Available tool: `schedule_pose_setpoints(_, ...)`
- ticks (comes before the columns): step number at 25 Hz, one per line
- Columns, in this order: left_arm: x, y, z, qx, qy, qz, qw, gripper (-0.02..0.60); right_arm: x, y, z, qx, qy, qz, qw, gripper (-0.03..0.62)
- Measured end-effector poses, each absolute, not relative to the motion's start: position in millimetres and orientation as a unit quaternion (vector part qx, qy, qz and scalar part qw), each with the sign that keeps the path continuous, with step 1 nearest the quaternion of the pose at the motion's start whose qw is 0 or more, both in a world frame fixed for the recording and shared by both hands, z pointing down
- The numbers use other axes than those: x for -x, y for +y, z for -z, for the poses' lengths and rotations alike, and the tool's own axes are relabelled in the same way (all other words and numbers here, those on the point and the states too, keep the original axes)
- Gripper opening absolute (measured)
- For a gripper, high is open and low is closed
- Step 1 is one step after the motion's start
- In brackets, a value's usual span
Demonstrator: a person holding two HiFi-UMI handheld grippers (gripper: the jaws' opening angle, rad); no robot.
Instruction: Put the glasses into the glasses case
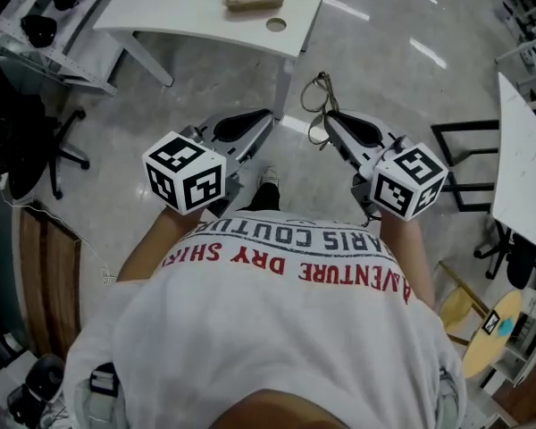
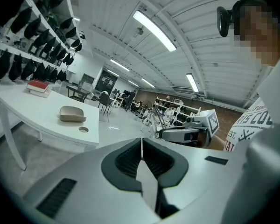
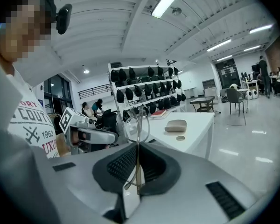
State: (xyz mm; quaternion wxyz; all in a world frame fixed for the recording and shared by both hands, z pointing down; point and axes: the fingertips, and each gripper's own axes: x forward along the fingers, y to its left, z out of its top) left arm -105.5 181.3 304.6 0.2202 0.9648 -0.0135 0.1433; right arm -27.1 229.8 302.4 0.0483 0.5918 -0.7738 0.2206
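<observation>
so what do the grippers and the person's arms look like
The left gripper and right gripper are matching pale grey shells tapering toward the front, with black ribbed pads inside and black slotted patches on top. Each carries a white cube printed with black square markers at its rear. The person wears a white short-sleeved t-shirt with red and grey lettering.

The person's white T-shirt [image 1: 277,329] bears, upside down, red "VENTURE DRY" below grey "ARIS COUTU"; the right gripper view adds "1962".
</observation>
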Motion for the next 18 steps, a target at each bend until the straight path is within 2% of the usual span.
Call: schedule_pose_setpoints(18, 38.9, 0.2, -340.3, -0.953, -0.047, -0.161, 0.253, 0.032, -47.3, 62.9, -335.7, -0.579, -0.77, -0.256, 0.077, 0.032)
